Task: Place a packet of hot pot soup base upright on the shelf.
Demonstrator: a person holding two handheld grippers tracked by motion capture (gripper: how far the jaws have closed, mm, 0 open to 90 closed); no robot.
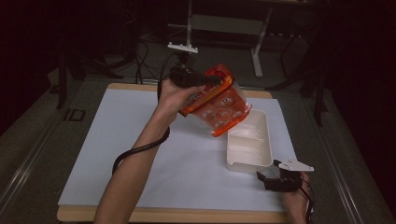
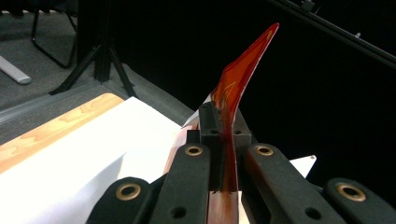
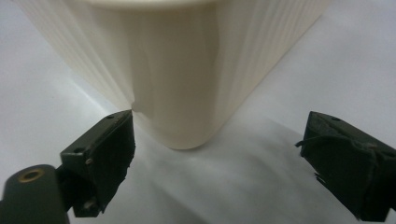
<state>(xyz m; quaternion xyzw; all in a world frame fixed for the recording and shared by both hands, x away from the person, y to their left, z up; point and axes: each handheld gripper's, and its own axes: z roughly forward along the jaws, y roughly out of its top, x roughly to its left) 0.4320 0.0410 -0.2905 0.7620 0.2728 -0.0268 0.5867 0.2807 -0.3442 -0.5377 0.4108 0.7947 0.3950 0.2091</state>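
Table view: your left gripper [image 1: 212, 80] pinches the orange packet [image 1: 215, 100] by its rim, tilted above the cream tray's [image 1: 249, 161] far end. Your right gripper [image 1: 265, 179], jaws spread, sits at the tray's near corner; white mat [image 1: 126, 140] lies open leftward.

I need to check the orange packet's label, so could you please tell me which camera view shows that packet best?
The high view: the whole orange packet shows there, tilted above the white container. The left gripper view gives its pinched orange edge alone; the right gripper view faces the container's corner.
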